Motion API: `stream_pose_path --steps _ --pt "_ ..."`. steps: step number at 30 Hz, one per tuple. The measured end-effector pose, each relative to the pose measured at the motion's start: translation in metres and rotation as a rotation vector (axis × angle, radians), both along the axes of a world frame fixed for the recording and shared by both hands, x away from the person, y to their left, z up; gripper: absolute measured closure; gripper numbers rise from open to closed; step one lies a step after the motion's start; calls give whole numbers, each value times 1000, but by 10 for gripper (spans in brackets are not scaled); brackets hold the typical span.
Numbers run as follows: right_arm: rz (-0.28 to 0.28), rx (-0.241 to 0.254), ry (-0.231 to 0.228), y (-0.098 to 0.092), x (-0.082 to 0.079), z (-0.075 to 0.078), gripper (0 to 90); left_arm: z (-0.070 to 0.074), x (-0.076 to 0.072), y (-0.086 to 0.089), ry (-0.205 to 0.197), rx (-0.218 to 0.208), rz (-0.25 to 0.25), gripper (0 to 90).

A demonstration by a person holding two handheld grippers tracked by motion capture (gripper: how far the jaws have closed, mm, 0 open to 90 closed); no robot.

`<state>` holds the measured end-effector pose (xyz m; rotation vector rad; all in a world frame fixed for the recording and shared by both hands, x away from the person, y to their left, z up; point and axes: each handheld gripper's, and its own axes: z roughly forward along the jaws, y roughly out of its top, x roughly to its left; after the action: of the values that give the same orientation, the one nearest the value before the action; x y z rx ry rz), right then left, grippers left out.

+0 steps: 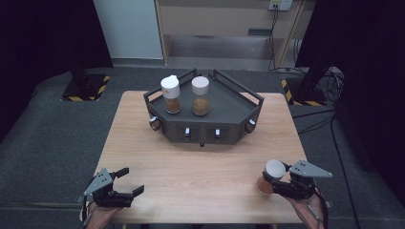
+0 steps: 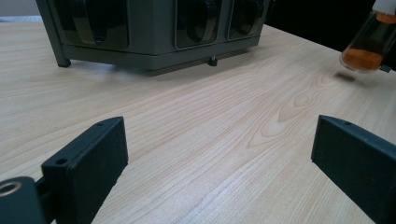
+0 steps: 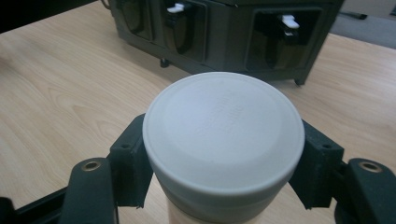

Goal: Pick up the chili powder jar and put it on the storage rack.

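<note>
Right hand-held gripper point(image 1: 278, 181) clamped on white-capped clear jar of orange spice point(image 1: 270, 177), lifted off light wooden counter point(image 1: 200, 167). Left hand-held gripper point(image 1: 128, 180) jaws apart, empty.

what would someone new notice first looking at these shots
Probably the right gripper at the table's near right corner, shut on a white-capped spice jar of orange powder, tilted and lifted off the wood. Next, the dark angular rack at the far middle, carrying two more white-capped jars. The left gripper sits open at the near left.
</note>
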<state>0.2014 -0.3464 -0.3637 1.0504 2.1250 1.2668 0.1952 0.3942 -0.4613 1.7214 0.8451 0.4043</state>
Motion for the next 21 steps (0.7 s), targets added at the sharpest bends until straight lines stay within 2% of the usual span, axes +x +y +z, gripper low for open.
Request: stream_pose_path --steps 11,21 --pt "90 -3 25 18 28 29 335 0 0 0 -2 0 -1 27" --pt "174 -29 39 39 53 64 335 0 0 0 -2 -1 -1 27"
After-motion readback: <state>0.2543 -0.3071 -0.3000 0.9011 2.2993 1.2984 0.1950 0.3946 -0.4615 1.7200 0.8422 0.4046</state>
